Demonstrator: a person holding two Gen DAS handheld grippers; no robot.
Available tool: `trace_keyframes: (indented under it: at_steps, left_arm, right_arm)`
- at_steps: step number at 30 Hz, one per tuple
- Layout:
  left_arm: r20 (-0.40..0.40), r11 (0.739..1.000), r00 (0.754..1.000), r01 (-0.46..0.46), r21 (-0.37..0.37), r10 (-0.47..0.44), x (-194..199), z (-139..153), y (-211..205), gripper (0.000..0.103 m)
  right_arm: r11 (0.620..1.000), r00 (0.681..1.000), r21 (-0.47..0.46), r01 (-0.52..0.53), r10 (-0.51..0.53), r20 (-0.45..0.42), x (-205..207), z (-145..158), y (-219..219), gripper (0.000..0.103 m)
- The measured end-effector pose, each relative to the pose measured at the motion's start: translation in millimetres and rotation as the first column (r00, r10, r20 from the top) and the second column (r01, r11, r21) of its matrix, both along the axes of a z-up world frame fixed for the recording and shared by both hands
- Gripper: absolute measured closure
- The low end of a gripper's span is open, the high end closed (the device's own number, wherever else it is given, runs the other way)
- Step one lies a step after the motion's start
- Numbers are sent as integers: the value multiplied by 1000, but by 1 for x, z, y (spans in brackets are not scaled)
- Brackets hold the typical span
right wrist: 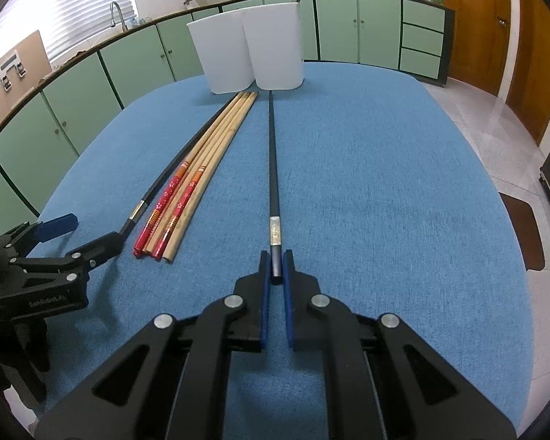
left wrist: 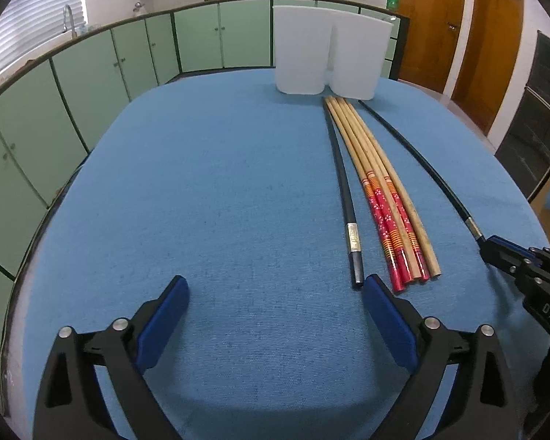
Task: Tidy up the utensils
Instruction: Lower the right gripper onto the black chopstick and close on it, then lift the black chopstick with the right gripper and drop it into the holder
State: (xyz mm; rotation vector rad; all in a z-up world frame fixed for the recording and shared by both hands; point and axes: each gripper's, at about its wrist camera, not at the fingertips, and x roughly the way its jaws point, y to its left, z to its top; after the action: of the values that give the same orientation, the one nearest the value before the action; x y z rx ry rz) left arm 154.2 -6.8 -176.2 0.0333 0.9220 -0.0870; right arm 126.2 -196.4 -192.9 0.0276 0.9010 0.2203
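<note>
Black chopstick [right wrist: 274, 168] flat on blue counter [right wrist: 385, 183], long axis straight ahead toward white holders [right wrist: 253, 55], near end pinched between right gripper [right wrist: 276, 267] fingers. Second black chopstick [left wrist: 343, 183] and wooden bundle [left wrist: 381, 190] just left of it. Left gripper [left wrist: 275, 286] fingers spread wide, holding nothing, nearest that second stick's butt.
</note>
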Motion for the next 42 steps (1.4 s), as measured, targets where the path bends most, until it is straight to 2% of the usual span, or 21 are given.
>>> trace_keyframes:
  at_steps: [8,14,16,23,25,29,36,42]
  left_arm:
    - [-3,1000,1000,15,5,-15,1,0,-5,12]
    - [15,999,999,45,1,-45,1,3,-13,34]
    - [19,998,998,59,-7,-58,1,4,-16,45]
    - [23,995,995,95,-28,-94,3,4,-30,66]
    - [23,994,995,102,-39,-101,4,5,-33,78]
    - [23,993,994,107,-52,-106,4,4,-37,94]
    - [25,993,995,96,-67,-95,2,6,-34,96]
    - [62,993,993,104,-58,-100,-11,30,-25,96]
  right_arm:
    - [1000,1000,-1,-4,4,-7,1,-1,-1,95]
    - [1000,1000,-3,-6,6,-8,1,-2,-1,95]
    - [1000,1000,12,-6,6,-10,2,-2,-4,95]
    - [1000,1000,7,-8,8,-5,1,-1,-4,96]
    - [1000,1000,16,-8,8,-6,1,-2,-5,96]
    - [999,1000,43,-6,7,-10,1,-2,-9,97]
    - [997,1000,73,-9,9,-5,-1,1,-12,97]
    - [997,999,68,-25,22,47,-8,22,-12,97]
